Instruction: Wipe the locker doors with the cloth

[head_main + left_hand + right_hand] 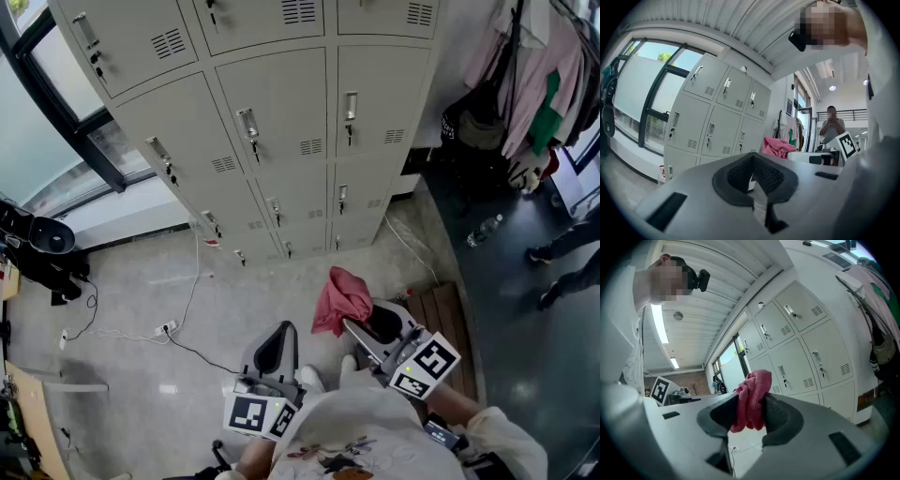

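Grey concrete floor (122, 281) below me, window (66, 141) off to the left, and the bank of locker doors (281, 112) straight ahead. None of it is within reach from here.

The cloth (342, 298) is pink and bunched. It sits in the right gripper (361, 328), whose jaws are clamped on its middle, and a loose wad stands proud of the tips. The right gripper view confirms it: the cloth (752, 401) is pinched between the two dark pads, with folds spilling above and below. The left gripper (277, 347) hangs low beside it, jaws together with nothing between them.

I'd call this the approach, with wiping not yet begun. To do it well, I want the free wad to meet the door first, not the hard jaw tips, so I'd bring the right gripper in square to a panel. The handles and dangling keys (251, 131) are the snag risk, so I'd work the flat areas around them and go lightly over the vent slots (311, 147). A cable (192, 309) trails across the floor toward the lockers, so I'd step over it with care. The grip looks firm enough for sweeping strokes.
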The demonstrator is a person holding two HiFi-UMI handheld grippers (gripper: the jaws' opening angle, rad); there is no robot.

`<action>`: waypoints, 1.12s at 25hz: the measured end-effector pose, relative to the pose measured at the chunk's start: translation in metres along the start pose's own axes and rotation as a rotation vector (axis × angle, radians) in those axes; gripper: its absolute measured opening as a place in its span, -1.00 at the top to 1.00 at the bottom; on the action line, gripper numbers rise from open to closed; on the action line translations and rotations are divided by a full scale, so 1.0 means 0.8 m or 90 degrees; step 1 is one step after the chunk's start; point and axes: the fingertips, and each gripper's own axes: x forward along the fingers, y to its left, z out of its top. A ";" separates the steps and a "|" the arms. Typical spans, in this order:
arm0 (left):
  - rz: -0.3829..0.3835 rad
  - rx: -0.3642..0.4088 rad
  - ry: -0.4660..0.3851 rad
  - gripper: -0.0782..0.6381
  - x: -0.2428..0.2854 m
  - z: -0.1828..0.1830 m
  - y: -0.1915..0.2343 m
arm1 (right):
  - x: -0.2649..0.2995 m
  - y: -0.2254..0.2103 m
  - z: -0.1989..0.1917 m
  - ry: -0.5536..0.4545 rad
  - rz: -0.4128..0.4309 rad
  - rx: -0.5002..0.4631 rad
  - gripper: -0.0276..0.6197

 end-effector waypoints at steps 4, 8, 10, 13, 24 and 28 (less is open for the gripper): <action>0.015 -0.024 -0.004 0.78 0.001 -0.007 0.005 | -0.001 0.002 0.001 -0.002 0.016 -0.003 0.45; 0.012 -0.059 -0.019 0.78 0.012 -0.003 -0.003 | -0.018 -0.003 0.004 -0.013 0.019 0.003 0.45; 0.012 -0.046 -0.026 0.78 0.019 0.006 -0.010 | -0.024 -0.009 0.006 -0.019 0.020 0.007 0.45; 0.015 -0.041 -0.030 0.78 0.031 0.011 -0.019 | -0.032 -0.019 0.009 -0.028 0.032 0.023 0.44; 0.062 -0.013 -0.041 0.78 0.070 0.002 -0.024 | -0.037 -0.073 0.022 -0.031 0.066 -0.011 0.43; 0.078 -0.035 -0.044 0.77 0.085 0.008 -0.012 | -0.021 -0.089 0.028 -0.023 0.078 -0.001 0.43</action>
